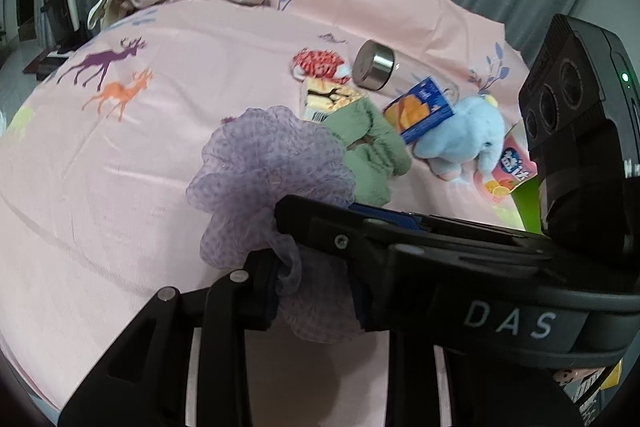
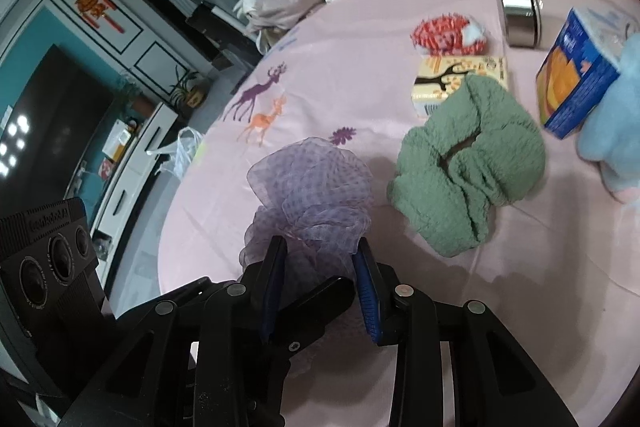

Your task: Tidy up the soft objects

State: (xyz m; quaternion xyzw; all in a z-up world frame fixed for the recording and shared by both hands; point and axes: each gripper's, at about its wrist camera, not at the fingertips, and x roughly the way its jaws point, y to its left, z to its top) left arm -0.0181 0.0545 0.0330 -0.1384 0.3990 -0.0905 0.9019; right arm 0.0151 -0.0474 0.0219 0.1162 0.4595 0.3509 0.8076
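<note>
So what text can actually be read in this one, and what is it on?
"DAS": right tongs' black body, seen in the left wrist view.
Pink juice carton: large white characters, too blurred to read.
Blue carton: print unreadable.
Yellow box: barcode, small print unreadable.
Camera module: embossed word, too blurred.

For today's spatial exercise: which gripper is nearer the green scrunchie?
Right. The right gripper grips the purple scrunchie just beside the green scrunchie; the left gripper holds it from the far side.
</note>
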